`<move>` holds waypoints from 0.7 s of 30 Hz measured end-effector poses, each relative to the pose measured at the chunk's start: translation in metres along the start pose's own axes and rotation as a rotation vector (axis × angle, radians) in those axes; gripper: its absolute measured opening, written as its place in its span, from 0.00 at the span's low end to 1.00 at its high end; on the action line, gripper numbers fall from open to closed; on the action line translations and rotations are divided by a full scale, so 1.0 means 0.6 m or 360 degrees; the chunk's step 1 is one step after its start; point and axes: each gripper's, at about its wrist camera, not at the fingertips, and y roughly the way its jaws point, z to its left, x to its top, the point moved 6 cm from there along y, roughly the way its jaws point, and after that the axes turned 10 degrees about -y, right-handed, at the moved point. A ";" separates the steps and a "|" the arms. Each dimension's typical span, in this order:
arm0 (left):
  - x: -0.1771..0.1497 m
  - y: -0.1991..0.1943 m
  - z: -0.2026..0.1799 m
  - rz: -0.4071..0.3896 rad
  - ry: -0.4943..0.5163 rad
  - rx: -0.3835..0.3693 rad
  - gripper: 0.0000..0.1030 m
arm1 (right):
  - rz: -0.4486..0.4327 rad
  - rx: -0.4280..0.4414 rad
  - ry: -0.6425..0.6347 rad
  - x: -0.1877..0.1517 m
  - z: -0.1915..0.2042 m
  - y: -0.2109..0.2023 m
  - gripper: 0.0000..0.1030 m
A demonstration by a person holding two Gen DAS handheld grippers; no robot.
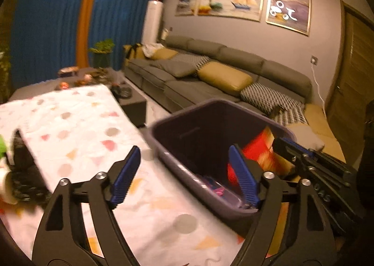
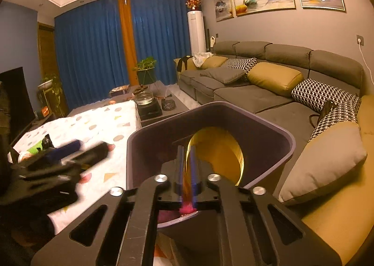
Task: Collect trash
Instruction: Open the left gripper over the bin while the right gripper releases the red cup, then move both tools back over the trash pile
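While the right gripper (image 2: 187,167) reaches over the near rim of the dark purple plastic waste bin (image 2: 275,130), its blue fingers (image 2: 180,163) are clenched on a thin shiny gold-and-red wrapper (image 2: 217,149), which curves down inside the bin's open mouth. From the left wrist view the same wrapper (image 1: 257,149) shows blurred red and gold against the bin's (image 1: 187,125) right-hand wall, with the right gripper (image 1: 278,146) arriving across that rim. Small pink and blue scraps (image 1: 217,190) lie on the bin floor. The left gripper (image 1: 184,177) hangs with its ribbed blue fingers (image 1: 127,174) released and wide apart, one over the white cloth with coloured shapes (image 1: 81,130) covering the counter, the other over the bin's interior, grasping nothing. The bin stands at the cloth's right edge, just beside the grey sectional sofa (image 2: 268,95). Open cloth spreads to the left of the bin; a dark object and a green item (image 1: 3,145) sit at its far left edge.
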 end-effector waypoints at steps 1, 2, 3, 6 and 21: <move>0.004 -0.012 0.006 -0.0024 -0.0005 0.0024 0.79 | -0.0001 -0.0006 -0.0004 0.001 0.000 0.001 0.22; 0.007 -0.024 0.013 -0.0045 -0.0010 0.0043 0.80 | -0.0006 -0.0007 -0.0006 0.002 0.002 0.001 0.29; 0.010 -0.041 0.022 -0.0074 -0.0020 0.0074 0.81 | -0.0010 -0.0008 -0.0006 0.003 0.002 0.000 0.32; 0.015 -0.083 0.044 -0.0132 -0.0023 0.0171 0.82 | -0.0029 -0.0024 -0.0005 0.005 0.004 -0.010 0.39; -0.031 -0.337 0.237 -0.0320 -0.0206 0.0683 0.88 | -0.0201 0.0145 -0.0086 0.015 0.133 -0.125 0.73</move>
